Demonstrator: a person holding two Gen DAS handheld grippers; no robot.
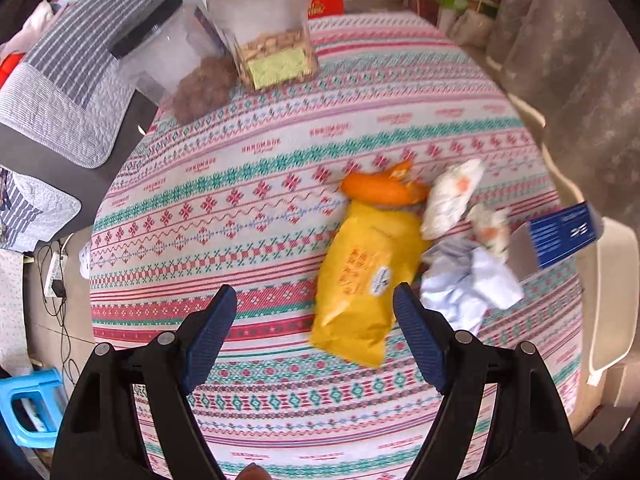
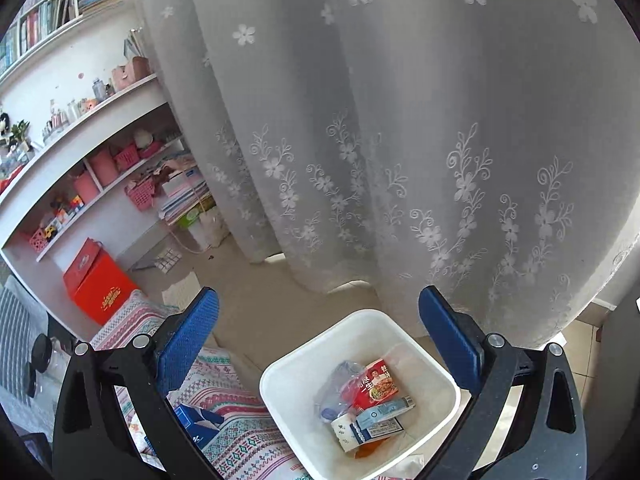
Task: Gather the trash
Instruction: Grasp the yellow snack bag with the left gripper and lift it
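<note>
a: hovering with jaws spread and empty, the left gripper (image 1: 314,296) hung over the yellow packet (image 1: 366,276) on the surface (image 1: 240,184).

b: right gripper (image 2: 318,300), equally wide, was above the bin (image 2: 280,384). best pinch the packet's middle squarely.

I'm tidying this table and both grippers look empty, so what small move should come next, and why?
Probably lower the open left gripper rightward onto the yellow plastic snack bag, the nearest litter on the patterned tablecloth. The open right gripper hangs above the white plastic bin, holding nothing.
</note>
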